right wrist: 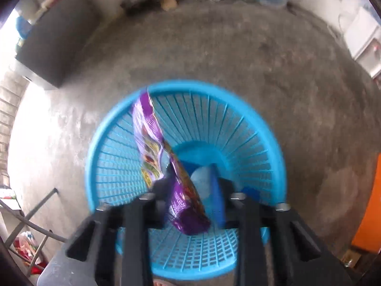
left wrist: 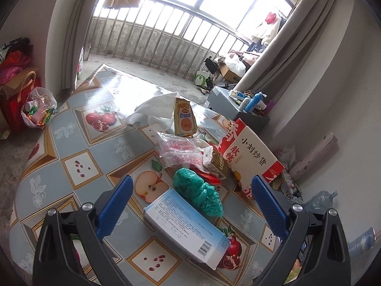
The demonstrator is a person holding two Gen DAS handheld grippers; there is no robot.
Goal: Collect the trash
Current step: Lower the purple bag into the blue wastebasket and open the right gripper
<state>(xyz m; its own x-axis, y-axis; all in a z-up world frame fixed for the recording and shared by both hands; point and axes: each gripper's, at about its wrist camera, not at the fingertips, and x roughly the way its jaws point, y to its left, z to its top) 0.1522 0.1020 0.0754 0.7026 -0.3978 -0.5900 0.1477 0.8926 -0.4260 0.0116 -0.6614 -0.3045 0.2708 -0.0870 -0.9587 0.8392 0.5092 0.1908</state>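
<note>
Wrapper point(right wrist: 164, 157), purple, hangs over the blue basket point(right wrist: 257, 124) on the floor, long axis from 11 o'clock at the basket rim down to 5 o'clock near the right gripper point(right wrist: 190, 190). Frame is blurred; its fingers sit on either side of the wrapper's lower end, but I cannot tell whether they pinch it or have let go. Left gripper point(left wrist: 190, 202) is wide open and empty over the table point(left wrist: 71, 143). White box point(left wrist: 188, 228) lies right between its fingers, long axis 10 to 4 o'clock, skewed to the jaws. Green bag point(left wrist: 197, 190) touches the box at 12 o'clock; more trash beyond. Left hand is nearer the box, likely next pick.
</note>
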